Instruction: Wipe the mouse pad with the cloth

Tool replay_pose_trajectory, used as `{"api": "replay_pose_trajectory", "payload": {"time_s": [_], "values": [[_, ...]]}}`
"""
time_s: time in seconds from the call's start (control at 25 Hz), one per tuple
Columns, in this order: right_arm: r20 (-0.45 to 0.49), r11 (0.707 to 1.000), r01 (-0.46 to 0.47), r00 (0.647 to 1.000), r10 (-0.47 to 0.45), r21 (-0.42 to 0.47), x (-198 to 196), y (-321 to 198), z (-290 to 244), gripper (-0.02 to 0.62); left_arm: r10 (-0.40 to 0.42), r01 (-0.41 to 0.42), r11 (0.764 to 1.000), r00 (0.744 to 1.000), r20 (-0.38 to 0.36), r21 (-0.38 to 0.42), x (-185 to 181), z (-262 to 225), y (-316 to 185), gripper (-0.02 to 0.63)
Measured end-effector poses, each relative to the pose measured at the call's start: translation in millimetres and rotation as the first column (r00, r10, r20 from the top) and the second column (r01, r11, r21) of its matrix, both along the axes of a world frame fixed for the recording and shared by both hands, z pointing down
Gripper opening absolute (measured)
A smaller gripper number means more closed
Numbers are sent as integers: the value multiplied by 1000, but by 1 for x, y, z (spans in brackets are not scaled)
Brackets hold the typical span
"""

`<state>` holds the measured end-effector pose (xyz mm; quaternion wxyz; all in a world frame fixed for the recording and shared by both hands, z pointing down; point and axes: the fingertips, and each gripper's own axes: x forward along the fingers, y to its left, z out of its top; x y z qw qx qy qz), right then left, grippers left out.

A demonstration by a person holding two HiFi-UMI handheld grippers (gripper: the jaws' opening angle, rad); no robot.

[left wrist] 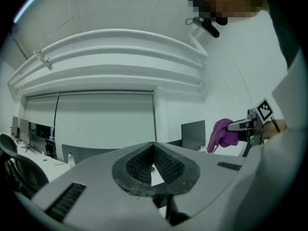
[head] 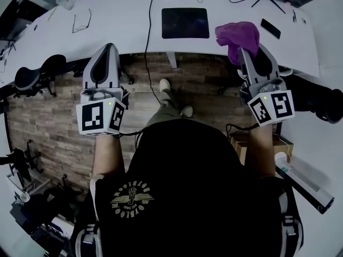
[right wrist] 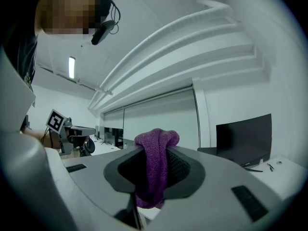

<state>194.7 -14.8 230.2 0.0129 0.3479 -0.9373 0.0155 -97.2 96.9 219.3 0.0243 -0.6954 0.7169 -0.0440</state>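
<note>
At desk's (head: 123, 28) front edge, cloth (head: 238, 36) in right hand-held gripper (head: 242, 51)

There is one cloth (head: 238, 35), one mouse pad (head: 185, 23), one phone (head: 270, 28) and one pair of glasses (head: 81, 22). Two hand-held grippers show, left (head: 110, 47) and right (head: 242, 51).

A dark rectangular mouse pad (head: 185, 23) lies flat on the white bench (head: 123, 25). Just to its right, a purple cloth (head: 238, 36) is raised, crumpled and bunched, pinched in the right gripper (head: 242, 52).
</note>
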Motion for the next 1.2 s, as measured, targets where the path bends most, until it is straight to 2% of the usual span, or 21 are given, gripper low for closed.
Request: {"api": "replay_pose_trajectory", "payload": {"time_s": [0.2,0.44,1.2], "values": [[-5,999,-31,1000,31,-12,2,-6,1,91,48,-48,999,999,7,0,2,0,-16,2],[18,999,-43,999,43,-31,-15,-22,-2,91,75,-75,997,997,-1,-9,-14,4,-39,2],[20,997,-63,998,64,-53,-78,-117,3,91,96,-96,995,995,-6,-34,-79,14,-140,2]]}}
